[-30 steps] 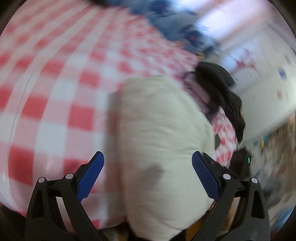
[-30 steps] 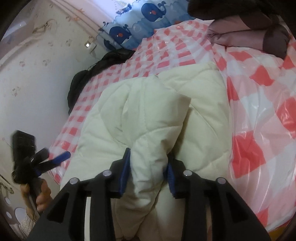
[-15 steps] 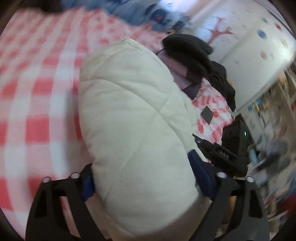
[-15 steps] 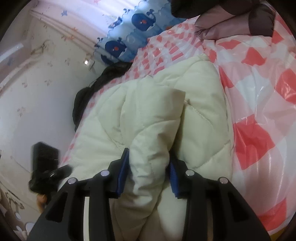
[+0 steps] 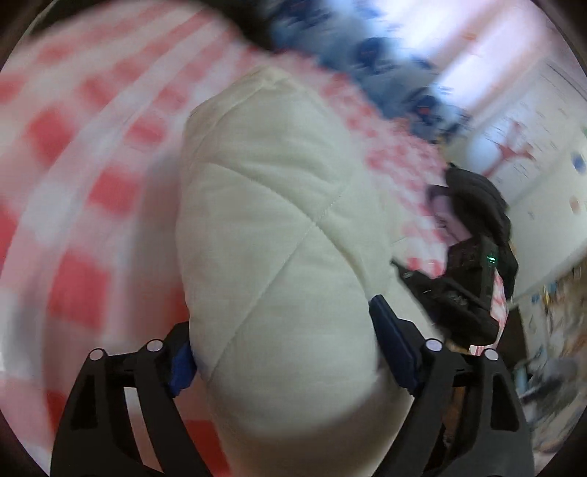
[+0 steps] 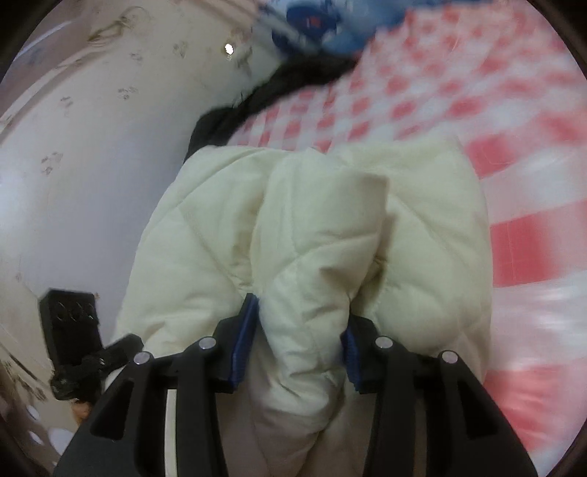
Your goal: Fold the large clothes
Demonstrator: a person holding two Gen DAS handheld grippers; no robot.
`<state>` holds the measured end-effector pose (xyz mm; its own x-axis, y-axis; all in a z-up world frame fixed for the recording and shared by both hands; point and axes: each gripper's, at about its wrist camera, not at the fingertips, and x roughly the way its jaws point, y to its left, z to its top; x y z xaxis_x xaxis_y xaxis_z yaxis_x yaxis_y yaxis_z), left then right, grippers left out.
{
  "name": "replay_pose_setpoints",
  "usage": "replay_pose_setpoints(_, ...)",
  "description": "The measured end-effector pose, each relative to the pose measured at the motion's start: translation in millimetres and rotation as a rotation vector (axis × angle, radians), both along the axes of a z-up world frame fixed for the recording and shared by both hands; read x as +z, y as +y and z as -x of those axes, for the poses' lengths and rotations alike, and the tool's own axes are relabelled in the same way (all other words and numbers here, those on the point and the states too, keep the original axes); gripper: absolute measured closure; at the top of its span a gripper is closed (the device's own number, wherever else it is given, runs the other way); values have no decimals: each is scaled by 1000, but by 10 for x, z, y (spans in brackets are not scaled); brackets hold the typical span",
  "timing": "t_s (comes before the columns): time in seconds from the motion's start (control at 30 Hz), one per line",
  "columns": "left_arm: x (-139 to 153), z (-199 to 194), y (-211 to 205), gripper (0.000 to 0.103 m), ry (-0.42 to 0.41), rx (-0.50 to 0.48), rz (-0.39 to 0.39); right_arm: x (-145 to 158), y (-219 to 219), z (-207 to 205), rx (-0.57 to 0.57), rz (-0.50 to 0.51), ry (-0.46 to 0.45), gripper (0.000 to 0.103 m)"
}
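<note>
A cream quilted padded jacket [image 5: 279, 227] lies bunched on a bed with a red-and-white checked cover [image 5: 73, 154]. My left gripper [image 5: 286, 352] has its jaws wide apart with a thick bulge of the jacket between them; the blue pads touch its sides. My right gripper [image 6: 299, 341] is shut on a thick fold of the same jacket [image 6: 312, 257], which fills the middle of the right wrist view. The other gripper shows at the lower left of the right wrist view [image 6: 73, 341].
A dark garment [image 5: 480, 205] over a mauve one lies at the right of the bed. Another black garment [image 6: 264, 95] lies by the wall at the bed's far edge. Blue whale-print fabric [image 6: 315, 22] hangs at the head. The wall [image 6: 91, 146] is close on the left.
My left gripper moved in onto the jacket, so its bulk now sits between the jaws. My right gripper kept its hold and swung the fold toward the wall side.
</note>
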<state>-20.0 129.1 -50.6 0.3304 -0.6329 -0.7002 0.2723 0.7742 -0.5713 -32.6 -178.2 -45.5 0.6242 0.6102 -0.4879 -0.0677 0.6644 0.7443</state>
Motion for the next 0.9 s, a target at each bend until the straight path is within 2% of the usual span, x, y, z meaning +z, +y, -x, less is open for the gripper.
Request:
replay_pose_setpoints(0.03, -79, -23, 69, 18, 15, 7, 18, -62, 97, -65, 8, 2, 5, 60)
replay_pose_setpoints(0.13, -104, 110, 96, 15, -23, 21, 33, -25, 167, -49, 20, 70, -1, 60)
replay_pose_setpoints(0.2, 16, 218, 42, 14, -95, 69, -24, -32, 86, -18, 26, 68, 19, 60)
replay_pose_setpoints(0.27, 201, 366, -4, 13, -234, 165, -115, -29, -1, 16, 10, 72, 51, 60)
replay_pose_setpoints(0.3, 277, 419, -70, 12, -292, 173, -133, -20, 27, 10, 11, 77, 67, 60)
replay_pose_setpoints(0.37, 299, 403, -159, 12, -310, 131, -150, 48, 48, -25, 28, 104, 119, 60)
replay_pose_setpoints(0.4, 294, 381, -180, 12, -312, 121, -168, 135, 58, -22, 27, 148, 135, 59)
replay_pose_setpoints(0.43, 219, 375, -235, 12, -310, 118, -206, 218, 92, 4, 18, 192, 138, 52)
replay_pose_setpoints(0.47, 187, 380, -278, 12, -314, 132, -237, 409, 141, 68, -7, 268, 98, 49)
replay_pose_setpoints(0.53, 221, 344, -297, 12, -306, 142, -248, 609, 180, 138, -50, 349, 26, 34)
replay_pose_setpoints(0.57, 253, 330, -306, 12, -302, 147, -245, 645, 201, 123, -78, 409, 15, 32)
replay_pose_setpoints(0.6, 263, 326, -323, 11, -301, 164, -257, 566, 218, 51, -83, 455, 45, 29)
replay_pose_setpoints(0.67, 245, 362, -350, 11, -307, 171, -273, 277, 215, -94, -51, 432, 116, 25)
replay_pose_setpoints(0.73, 219, 491, -320, 11, -334, 176, -304, 35, 115, -90, -63, 334, 134, 19)
replay_pose_setpoints(0.9, 258, 556, -326, 9, -370, 201, -345, 47, 7, -25, -43, 280, 119, 19)
